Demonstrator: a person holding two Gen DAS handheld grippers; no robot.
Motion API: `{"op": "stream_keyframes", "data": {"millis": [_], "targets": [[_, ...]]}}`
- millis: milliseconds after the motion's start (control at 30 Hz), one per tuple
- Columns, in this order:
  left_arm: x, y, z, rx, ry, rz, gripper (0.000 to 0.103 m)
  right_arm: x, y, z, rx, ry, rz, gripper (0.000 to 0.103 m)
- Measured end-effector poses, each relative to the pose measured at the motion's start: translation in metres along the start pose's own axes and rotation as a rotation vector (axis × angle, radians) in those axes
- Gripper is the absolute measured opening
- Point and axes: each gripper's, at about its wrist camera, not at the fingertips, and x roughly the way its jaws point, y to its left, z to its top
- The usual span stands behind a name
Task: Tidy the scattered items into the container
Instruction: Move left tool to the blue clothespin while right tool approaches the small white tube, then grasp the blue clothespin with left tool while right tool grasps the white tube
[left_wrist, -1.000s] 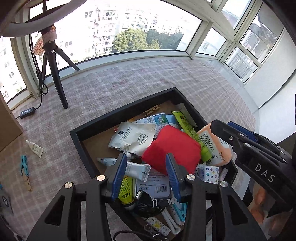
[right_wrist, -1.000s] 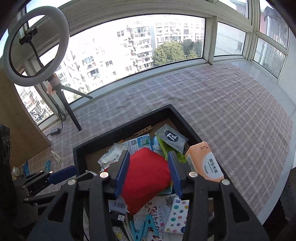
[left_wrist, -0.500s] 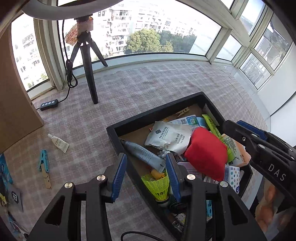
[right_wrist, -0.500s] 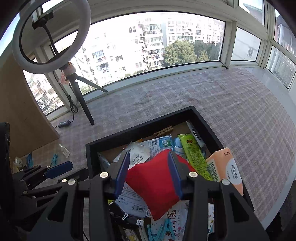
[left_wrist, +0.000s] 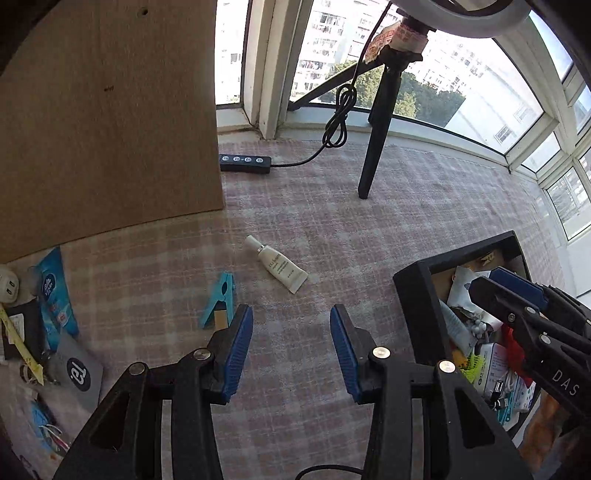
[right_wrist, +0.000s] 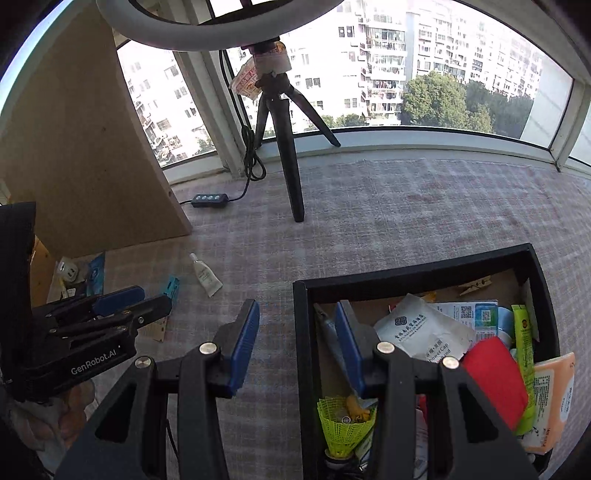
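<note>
A small white cosmetic tube (left_wrist: 276, 266) lies flat on the checked cloth (left_wrist: 424, 206) at the centre of the left wrist frame, cap toward the upper left, crimped end toward the lower right, well apart from the black container (right_wrist: 417, 275). It looks light and soft-walled, likely to dent under pressure and perhaps a little slick; a pinch across the mid-body, short of the crimp, seems the safest hold. Its print is too small to read.

Just to its lower left lies a blue clothespin (left_wrist: 221, 299), rigid and light, best taken across its flat sides. Further loose packets crowd the left edge, among them a blue sachet (left_wrist: 55, 295) and a grey card (left_wrist: 79, 371) with a round white logo.

The left gripper (left_wrist: 291, 347) hangs spread and empty above the cloth, tube just beyond its tips. The right gripper (right_wrist: 295, 343), also spread and holding nothing, straddles the container's near-left wall. Its neighbour's casing reads "GenRobot.AI"; the other view shows "DAS".

Inside the container, at lower right of the right wrist frame, a white sachet (right_wrist: 421, 330) is marked "ShowerCap", beside a red pouch (right_wrist: 495, 380), a yellow-green shuttlecock (right_wrist: 341, 424) and an orange tissue pack (right_wrist: 552, 398) with Chinese print.
</note>
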Motion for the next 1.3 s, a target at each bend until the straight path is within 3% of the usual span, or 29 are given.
{"op": "stream_keyframes", "data": {"millis": [267,633,800,1133,1200,1300], "targets": [[0.041,0.045,0.004,-0.072,0.077,0.044,0.039,0.062,0.054,0.020,-0.127,0.112,0.058,0.042],[0.070,0.055,0.008,-0.075,0.106,0.040,0.036,0.132,0.086,0.035,-0.180,0.220,0.104,0.035],[0.071,0.053,0.002,-0.066,0.090,0.054,0.033,0.150,0.091,0.040,-0.175,0.245,0.122,0.033],[0.068,0.050,-0.006,-0.056,0.078,0.082,0.018,0.172,0.113,0.044,-0.225,0.256,0.089,0.033],[0.068,0.053,-0.005,-0.073,0.078,0.072,0.018,0.173,0.117,0.044,-0.232,0.252,0.075,0.023],[0.067,0.055,-0.006,-0.079,0.076,0.066,0.018,0.173,0.118,0.044,-0.240,0.249,0.057,0.021]]}}
